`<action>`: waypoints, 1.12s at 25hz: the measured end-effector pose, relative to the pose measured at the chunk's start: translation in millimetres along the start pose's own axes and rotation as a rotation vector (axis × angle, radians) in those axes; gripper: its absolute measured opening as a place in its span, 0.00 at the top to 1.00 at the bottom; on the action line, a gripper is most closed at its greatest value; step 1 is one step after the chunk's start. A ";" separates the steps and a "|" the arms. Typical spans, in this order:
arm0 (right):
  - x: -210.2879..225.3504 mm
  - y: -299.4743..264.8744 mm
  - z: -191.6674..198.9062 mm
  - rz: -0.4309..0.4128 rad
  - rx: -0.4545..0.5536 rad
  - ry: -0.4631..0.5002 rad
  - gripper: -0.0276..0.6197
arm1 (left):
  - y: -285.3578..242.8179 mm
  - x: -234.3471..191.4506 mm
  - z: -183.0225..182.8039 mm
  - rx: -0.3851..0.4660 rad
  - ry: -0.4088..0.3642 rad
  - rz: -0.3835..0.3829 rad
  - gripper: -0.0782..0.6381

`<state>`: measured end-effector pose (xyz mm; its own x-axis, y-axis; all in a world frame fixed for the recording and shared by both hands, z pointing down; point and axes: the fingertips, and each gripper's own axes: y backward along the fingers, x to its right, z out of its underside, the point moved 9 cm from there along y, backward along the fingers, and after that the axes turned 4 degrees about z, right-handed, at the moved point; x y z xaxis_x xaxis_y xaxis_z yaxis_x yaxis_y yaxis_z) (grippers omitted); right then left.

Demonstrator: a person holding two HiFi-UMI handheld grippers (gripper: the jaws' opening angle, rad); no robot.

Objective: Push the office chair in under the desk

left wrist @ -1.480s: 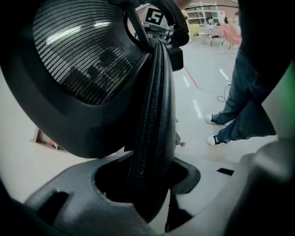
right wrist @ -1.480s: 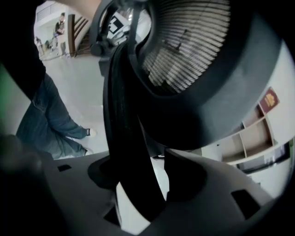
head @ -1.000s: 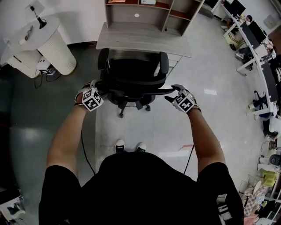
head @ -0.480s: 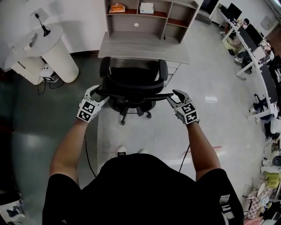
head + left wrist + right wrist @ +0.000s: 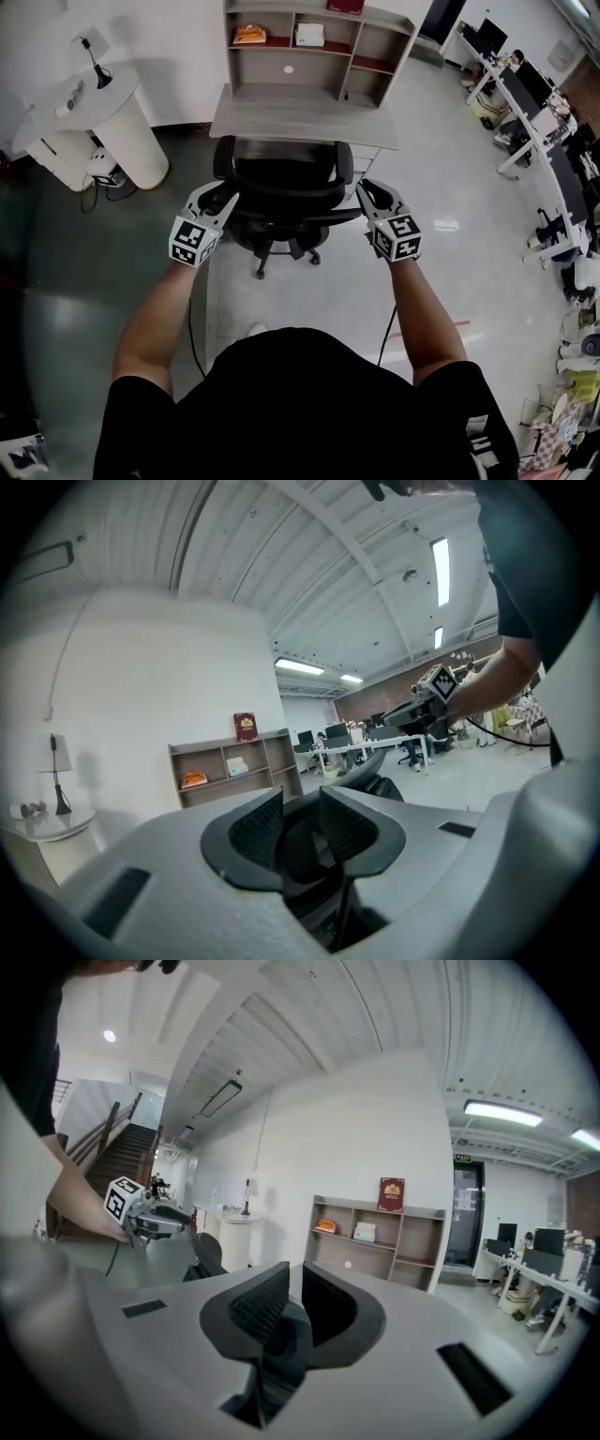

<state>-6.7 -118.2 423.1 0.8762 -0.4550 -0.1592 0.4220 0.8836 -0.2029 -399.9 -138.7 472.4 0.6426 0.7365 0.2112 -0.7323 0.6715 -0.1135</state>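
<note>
The black office chair (image 5: 286, 183) stands facing the grey desk (image 5: 300, 117), its seat front at the desk's near edge. At the left edge of the backrest my left gripper (image 5: 225, 195) is closing its jaws. The left gripper view shows that dark edge (image 5: 298, 841) filling the gap of the left gripper (image 5: 300, 822). My right gripper (image 5: 361, 190) is at the backrest's right edge, also closing. In the right gripper view the jaws of the right gripper (image 5: 292, 1302) stand nearly together on a thin black edge (image 5: 277, 1340).
A shelf unit (image 5: 319, 42) with books rises from the desk's back. A white round stand (image 5: 117, 112) with a lamp is at the left. Office desks (image 5: 539, 103) with monitors line the right. A cable (image 5: 192, 323) runs over the floor by my feet.
Both grippers went from wide open beside the backrest to closed on its two edges. The chair and the grippers sit a little higher in the head view.
</note>
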 end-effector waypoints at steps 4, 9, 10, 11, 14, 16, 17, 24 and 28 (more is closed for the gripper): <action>5.9 5.1 -15.4 0.083 0.034 -0.041 0.91 | -0.3 4.0 -13.0 0.035 -0.006 0.007 0.82; 2.1 5.5 -25.0 0.127 0.059 -0.091 0.93 | 1.9 3.2 -13.4 0.048 -0.003 0.026 0.86; -0.5 4.9 -26.7 0.132 0.063 -0.098 0.94 | 3.0 1.8 -14.1 0.052 0.001 0.028 0.87; -3.3 4.1 -27.9 0.135 0.066 -0.102 0.94 | 3.8 0.1 -15.0 0.056 0.004 0.030 0.87; -11.8 -0.4 -29.6 0.140 0.065 -0.110 0.94 | 5.8 -8.4 -17.5 0.074 0.023 0.029 0.87; -16.4 -2.7 -30.9 0.143 0.064 -0.125 0.94 | 8.4 -13.7 -18.9 0.085 0.032 0.031 0.87; -18.1 -3.6 -32.0 0.145 0.066 -0.138 0.94 | 9.8 -15.5 -19.3 0.086 0.027 0.034 0.87; -34.3 -11.2 -39.6 0.164 0.071 -0.171 0.94 | 16.9 -29.0 -14.2 0.092 0.022 0.068 0.87; -49.4 -17.3 -46.2 0.179 0.073 -0.171 0.94 | 26.5 -41.9 -10.7 0.102 0.029 0.079 0.87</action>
<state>-68.0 -116.1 389.9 0.9623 -0.2712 -0.0194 0.2673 0.9567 -0.1151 -443.8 -150.9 450.2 0.5875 0.7896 0.1771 -0.7988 0.6009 -0.0295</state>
